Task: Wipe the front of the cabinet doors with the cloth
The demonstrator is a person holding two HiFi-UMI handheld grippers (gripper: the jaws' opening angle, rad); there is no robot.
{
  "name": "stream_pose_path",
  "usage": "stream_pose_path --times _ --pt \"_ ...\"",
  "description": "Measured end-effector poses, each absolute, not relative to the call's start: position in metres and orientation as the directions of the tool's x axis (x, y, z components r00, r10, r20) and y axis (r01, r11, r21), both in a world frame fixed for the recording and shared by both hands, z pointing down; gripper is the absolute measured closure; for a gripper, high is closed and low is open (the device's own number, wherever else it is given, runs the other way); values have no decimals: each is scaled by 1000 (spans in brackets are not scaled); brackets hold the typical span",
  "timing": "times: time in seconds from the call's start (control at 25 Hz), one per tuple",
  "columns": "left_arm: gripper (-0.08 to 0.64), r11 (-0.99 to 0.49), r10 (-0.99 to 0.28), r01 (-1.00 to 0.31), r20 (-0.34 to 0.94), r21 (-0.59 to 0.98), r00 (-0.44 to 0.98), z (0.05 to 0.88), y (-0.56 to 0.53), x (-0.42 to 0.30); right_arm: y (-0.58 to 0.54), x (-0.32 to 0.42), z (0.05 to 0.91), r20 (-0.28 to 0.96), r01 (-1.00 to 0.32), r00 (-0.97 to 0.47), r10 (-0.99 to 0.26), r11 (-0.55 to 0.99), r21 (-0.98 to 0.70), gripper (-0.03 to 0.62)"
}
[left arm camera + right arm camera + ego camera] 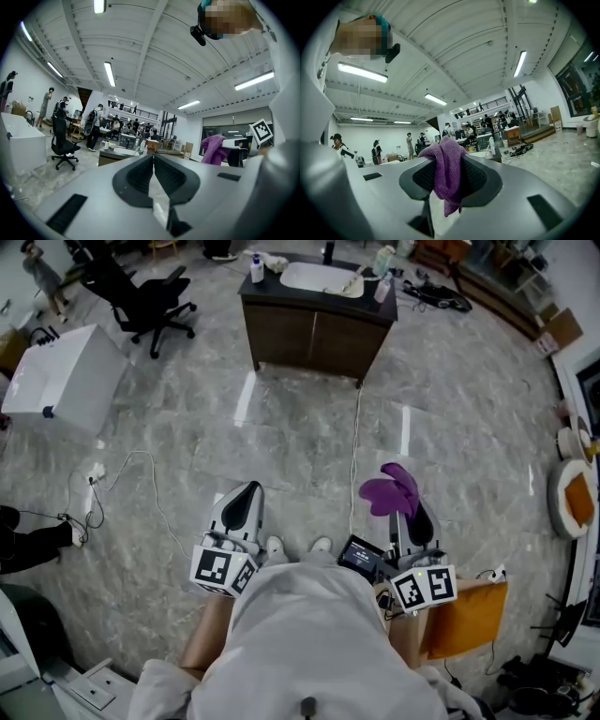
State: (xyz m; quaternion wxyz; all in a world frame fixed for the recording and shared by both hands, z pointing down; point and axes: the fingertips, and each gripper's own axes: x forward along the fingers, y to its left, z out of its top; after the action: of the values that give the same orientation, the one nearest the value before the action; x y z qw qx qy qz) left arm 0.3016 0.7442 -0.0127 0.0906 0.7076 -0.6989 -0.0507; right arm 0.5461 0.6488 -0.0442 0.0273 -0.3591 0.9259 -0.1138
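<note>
- The wiping hasn't begun. The person stands out on the marble floor [187, 446], well apart from the dark vanity cabinet [319, 329] with the white sink [314, 277] set in its top, and faces it.
- The two cabinet doors [315, 341] are shut. Nothing is touching them.
- The purple cloth [389, 490] is already in hand, pinched in the right gripper [405, 512] and held out in front of the person at about waist height.
- In the right gripper view, the two black jaws are closed onto a bunched fold of the cloth and are parted only by its thickness. One tuft stands up above the jaws and a tail hangs down below them.
- The left gripper [246, 491] is held alongside. In its own view the ribbed pads meet along a thin seam with nothing between them, so it is empty and closed tight.
- I'd call this the approach step: cloth picked up, cabinet not yet reached.
- The next move, as I see it, is to walk up to the cabinet and lower the right gripper to door height. The loose part of the cloth, not the jaw tips, should then be pressed flat against a door front before any stroke starts.
- A thin cable [354, 451] runs along the floor from the cabinet toward the person's feet, and it looks worth stepping around.
- An office chair [141, 301] stands off to the left, clear of the path.
</note>
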Motion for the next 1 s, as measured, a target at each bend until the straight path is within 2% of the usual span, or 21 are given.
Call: stream_pose_path --times 0.2,0.4,0.68,1.0 --pt "543 7 -998 -983 67 181 6 -24 718 329 615 568 -48 12 -636 -756 -655 729 -255 460" --pt "543 7 -998 -977 65 212 7 -26 687 358 591 596 -33 48 -616 -775 -630 737 -276 459" --pt "543 -75 -991 -977 93 200 95 -19 643 400 574 627 -16 73 -634 -756 -651 699 -329 459" --pt "543 -83 -990 -974 95 211 105 -14 604 375 535 618 -7 99 -668 -728 -678 670 -323 459"
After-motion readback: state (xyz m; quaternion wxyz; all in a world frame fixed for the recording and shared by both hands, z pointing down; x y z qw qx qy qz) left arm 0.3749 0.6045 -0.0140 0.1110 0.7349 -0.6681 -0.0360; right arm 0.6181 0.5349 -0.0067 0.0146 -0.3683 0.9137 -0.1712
